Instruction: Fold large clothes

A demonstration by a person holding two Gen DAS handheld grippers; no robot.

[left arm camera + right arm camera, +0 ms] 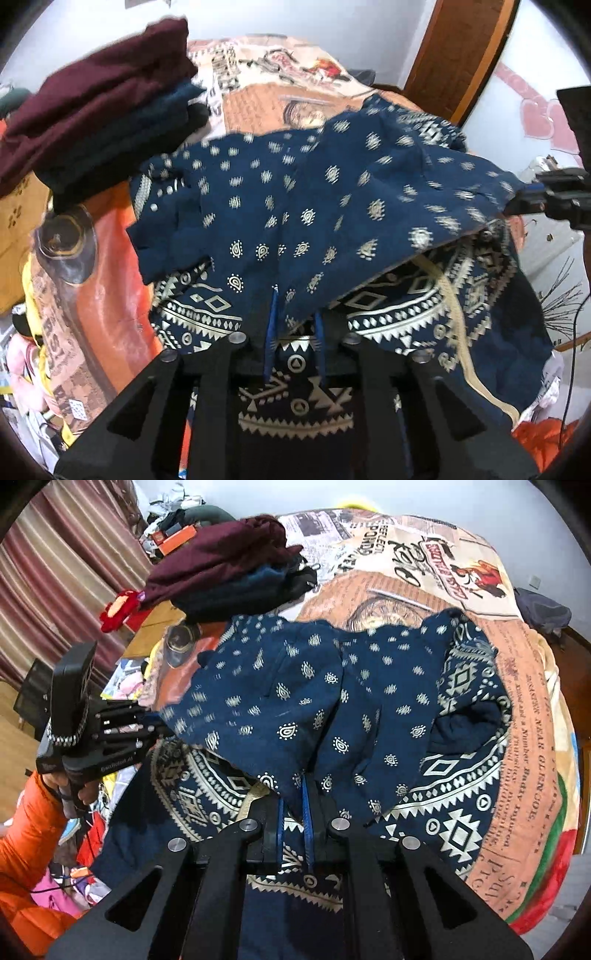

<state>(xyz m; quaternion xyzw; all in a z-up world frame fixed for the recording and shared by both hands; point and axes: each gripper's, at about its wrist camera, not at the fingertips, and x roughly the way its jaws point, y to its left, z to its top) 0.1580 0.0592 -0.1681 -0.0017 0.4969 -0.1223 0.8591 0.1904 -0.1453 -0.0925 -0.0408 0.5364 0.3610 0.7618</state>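
Note:
A navy garment (295, 206) with pale paisley dots and a wide geometric border (391, 306) lies on the bed, its upper layer folded over toward me. In the left wrist view my left gripper (295, 334) stands slightly open, the folded edge lying loose between its blue pads (271, 328). In the right wrist view my right gripper (293, 818) is shut on the garment's (332, 701) near edge. The left gripper (159, 731) shows at the cloth's left corner there. The right gripper (513, 203) shows at the cloth's right corner in the left wrist view.
A stack of folded clothes (229, 568), maroon on top, sits at the bed's far left. A printed blanket (517, 701) covers the bed. A clear round object (66, 243) lies left of the garment. An orange sleeve (29, 830), curtains (55, 572) and a wooden door (454, 55) surround.

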